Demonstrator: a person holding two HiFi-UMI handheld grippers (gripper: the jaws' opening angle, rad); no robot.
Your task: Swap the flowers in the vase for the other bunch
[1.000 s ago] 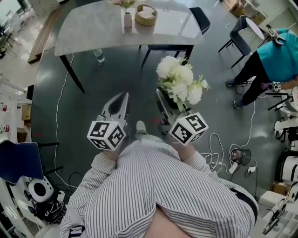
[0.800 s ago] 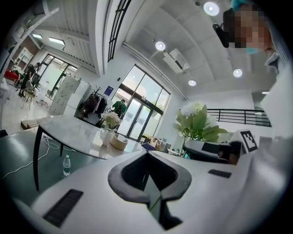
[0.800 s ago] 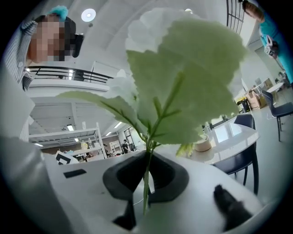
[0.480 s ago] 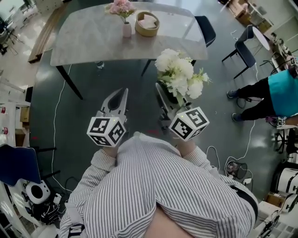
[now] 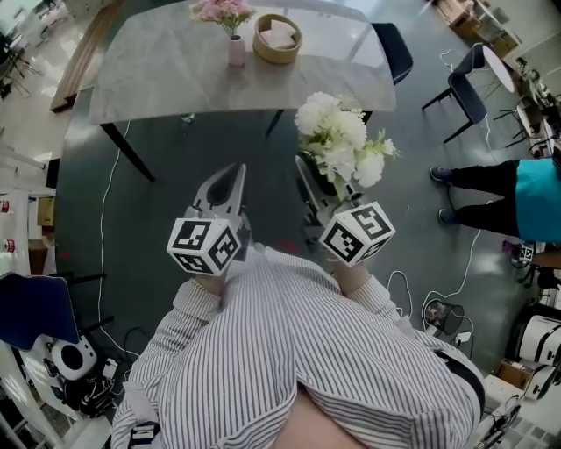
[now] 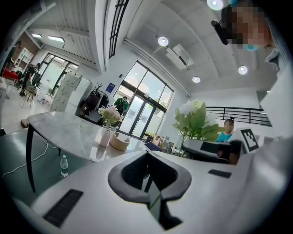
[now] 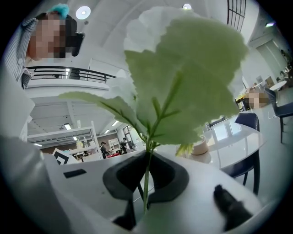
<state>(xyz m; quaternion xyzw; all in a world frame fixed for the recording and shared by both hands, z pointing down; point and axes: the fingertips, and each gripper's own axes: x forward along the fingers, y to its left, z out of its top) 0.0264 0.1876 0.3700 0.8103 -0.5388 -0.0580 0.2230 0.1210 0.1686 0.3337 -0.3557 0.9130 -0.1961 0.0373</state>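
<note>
A white vase [image 5: 237, 50] with pink flowers [image 5: 223, 10] stands on the marble table [image 5: 158, 74] ahead of me. The same vase [image 6: 105, 136] shows in the left gripper view. My right gripper [image 5: 307, 171] is shut on the green stems of a white flower bunch [image 5: 340, 140], held upright over the floor short of the table. In the right gripper view the stem [image 7: 146, 183] runs up between the closed jaws, and leaves [image 7: 183, 77] fill the frame. My left gripper [image 5: 231, 174] is shut and empty, level beside the right one.
A round wooden bowl [image 5: 278, 37] sits next to the vase. A dark chair [image 5: 392, 48] stands at the table's right end, and a water bottle [image 6: 64, 165] stands on the floor under the table. A person in teal [image 5: 535, 197] stands at the right. Cables [image 5: 438, 307] lie on the floor.
Both grippers and the white bunch have come closer to the table, which now sits nearer in the head view. The person in teal has slid toward the right edge.
</note>
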